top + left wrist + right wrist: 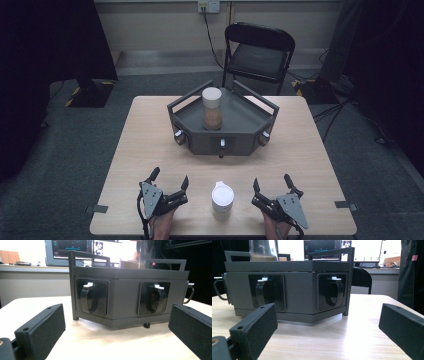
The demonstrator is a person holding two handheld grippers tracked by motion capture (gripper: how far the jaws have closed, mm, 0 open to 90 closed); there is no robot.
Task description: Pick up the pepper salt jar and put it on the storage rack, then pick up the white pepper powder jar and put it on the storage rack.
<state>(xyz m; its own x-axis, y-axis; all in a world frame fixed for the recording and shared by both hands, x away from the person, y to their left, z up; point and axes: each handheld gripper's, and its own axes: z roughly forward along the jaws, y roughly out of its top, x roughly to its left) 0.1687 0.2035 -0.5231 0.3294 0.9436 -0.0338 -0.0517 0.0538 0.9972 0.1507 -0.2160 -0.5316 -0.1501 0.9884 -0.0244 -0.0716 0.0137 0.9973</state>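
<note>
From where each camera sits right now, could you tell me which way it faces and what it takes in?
High view: above the near edge, looking forward and down on the table; shows forearms, left gripper, right gripper and white cup.
Left gripper view: low on the table, facing the dark grey tray; own open jaws.
Right gripper view: low, facing the tray from the other side; own open jaws.
Shared: tray and its jar.

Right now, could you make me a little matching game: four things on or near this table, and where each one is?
Things:
1. white cup
2. clear jar
3. black chair
4. grey tray

Places:
A. behind the table
B. mid-table
C. standing in the tray
D. near edge, between left tool and right tool

Pairs: 1-D, 2-C, 3-A, 4-B
</note>
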